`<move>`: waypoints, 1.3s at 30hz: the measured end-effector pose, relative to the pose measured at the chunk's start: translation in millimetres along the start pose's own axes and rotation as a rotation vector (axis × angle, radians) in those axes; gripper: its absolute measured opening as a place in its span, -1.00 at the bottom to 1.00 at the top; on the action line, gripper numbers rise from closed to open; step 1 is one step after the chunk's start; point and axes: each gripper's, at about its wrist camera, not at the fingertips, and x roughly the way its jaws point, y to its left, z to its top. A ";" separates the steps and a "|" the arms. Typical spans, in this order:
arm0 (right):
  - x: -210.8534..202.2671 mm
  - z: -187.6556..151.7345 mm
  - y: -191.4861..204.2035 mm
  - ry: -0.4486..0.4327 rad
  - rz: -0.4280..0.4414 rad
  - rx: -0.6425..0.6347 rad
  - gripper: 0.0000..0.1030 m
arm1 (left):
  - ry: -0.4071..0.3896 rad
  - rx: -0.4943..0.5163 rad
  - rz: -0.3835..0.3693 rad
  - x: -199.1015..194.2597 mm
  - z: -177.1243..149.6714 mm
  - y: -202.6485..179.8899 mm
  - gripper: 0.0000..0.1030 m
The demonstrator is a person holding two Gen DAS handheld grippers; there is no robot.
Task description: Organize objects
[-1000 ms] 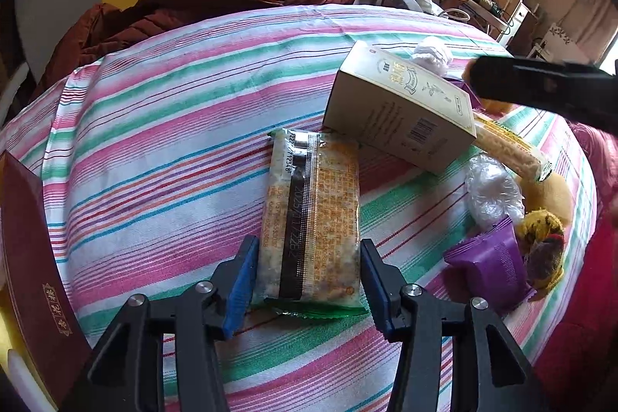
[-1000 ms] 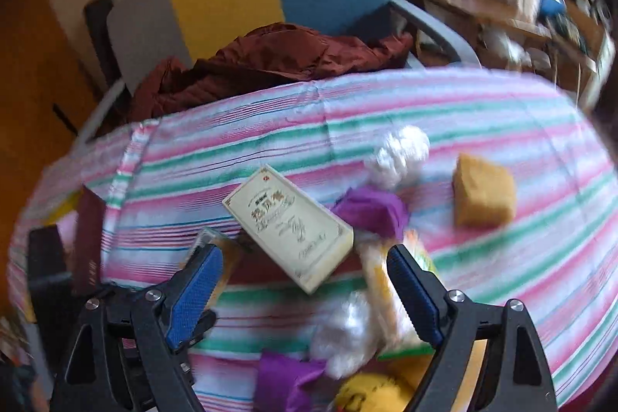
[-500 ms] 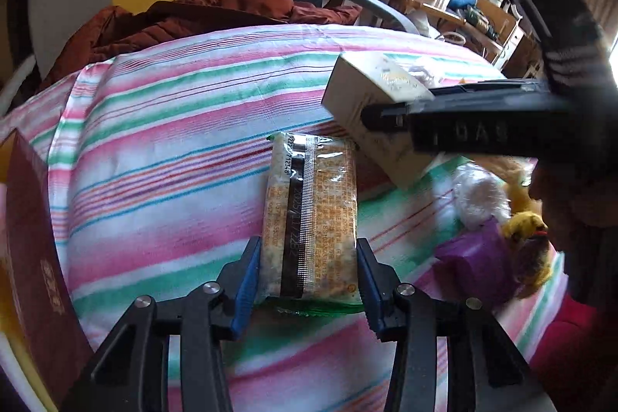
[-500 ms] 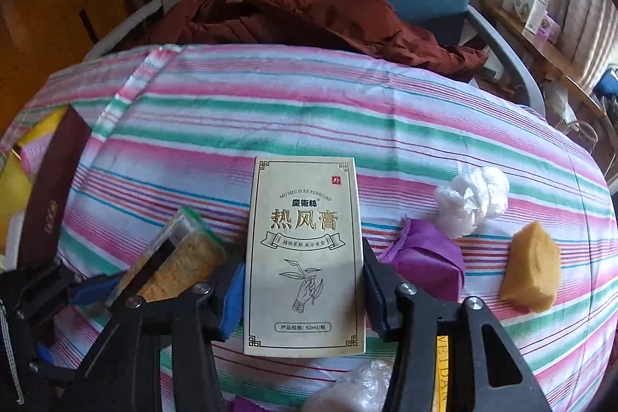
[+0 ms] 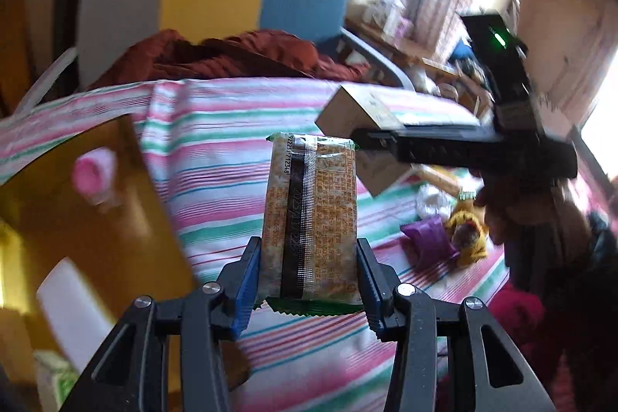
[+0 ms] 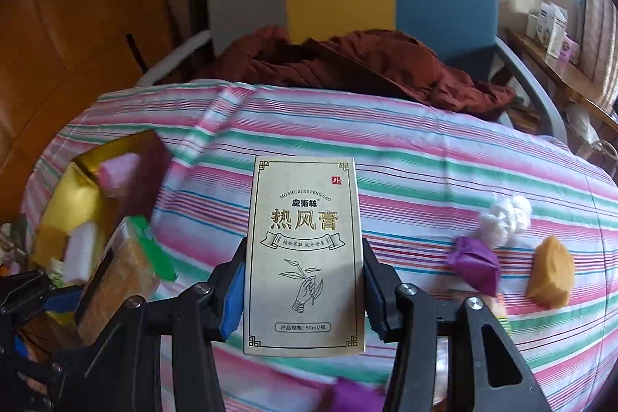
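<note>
My left gripper [image 5: 308,286] is shut on an orange cracker packet [image 5: 311,215], held up off the striped cloth [image 5: 216,157]. My right gripper [image 6: 303,290] is shut on a cream carton with gold lettering [image 6: 305,253], also lifted. In the left wrist view the carton [image 5: 359,112] and the right gripper's black body hang to the right of the packet. The right wrist view shows the packet [image 6: 116,280] at lower left, beside an open gold-lined box [image 6: 83,197] that holds pink and white pieces.
On the cloth at the right lie a purple wrapper [image 6: 475,263], a white ball [image 6: 504,217] and an orange-yellow block [image 6: 550,273]. A yellow toy [image 5: 469,236] lies near another purple wrapper [image 5: 426,242]. A chair with brown clothing [image 6: 347,64] stands behind the table.
Both grippers closed on their objects and lifted them. The left one rose with the packet and swung left toward the gold box; the right one, wide open a second ago, now carries the carton.
</note>
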 end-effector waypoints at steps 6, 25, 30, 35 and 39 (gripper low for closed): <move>-15.7 5.1 80.9 -0.016 0.113 -0.064 -0.01 | -0.067 -0.163 0.047 -41.4 -8.3 59.3 -0.09; 67.2 14.2 256.3 0.115 -0.023 -0.501 0.18 | -0.113 -0.571 0.127 -54.7 -0.2 205.1 0.42; 65.8 17.8 235.4 0.090 -0.035 -0.410 0.37 | -0.127 -0.583 0.139 -58.3 -8.0 214.2 0.42; 56.3 6.2 214.7 0.082 -0.017 -0.340 0.42 | -0.106 -0.558 0.199 -61.9 -30.1 206.6 0.42; 47.2 -3.7 210.0 0.076 0.005 -0.263 0.49 | -0.112 -0.491 0.256 -70.0 -43.8 193.2 0.42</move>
